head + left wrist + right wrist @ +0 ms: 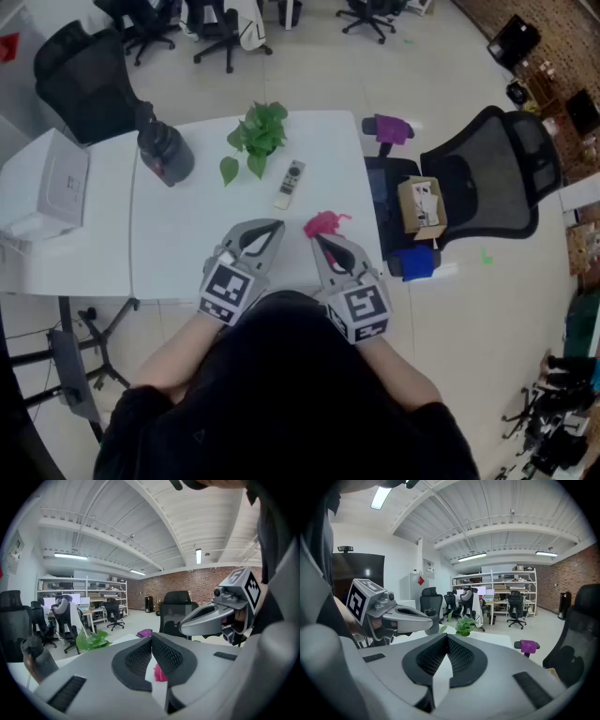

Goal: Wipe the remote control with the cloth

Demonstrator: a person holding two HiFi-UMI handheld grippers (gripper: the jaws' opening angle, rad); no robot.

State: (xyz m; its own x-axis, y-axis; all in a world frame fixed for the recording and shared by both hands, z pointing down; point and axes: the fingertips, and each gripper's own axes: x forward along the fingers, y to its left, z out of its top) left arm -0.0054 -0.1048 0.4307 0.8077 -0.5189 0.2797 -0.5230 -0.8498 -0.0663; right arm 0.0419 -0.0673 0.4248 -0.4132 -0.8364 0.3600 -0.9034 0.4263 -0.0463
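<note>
On the white table (187,234), the left gripper (275,226) and right gripper (320,240) sit at the near edge with jaws together and empty, the remote control (290,185) lies lengthwise away from them beside the potted plant (258,136), and the pink cloth (323,223), just past the right tip, is half hidden in the left gripper view.

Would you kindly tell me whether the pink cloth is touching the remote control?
Apart. The head view shows a strip of bare white table between the cloth and the remote control.
</note>
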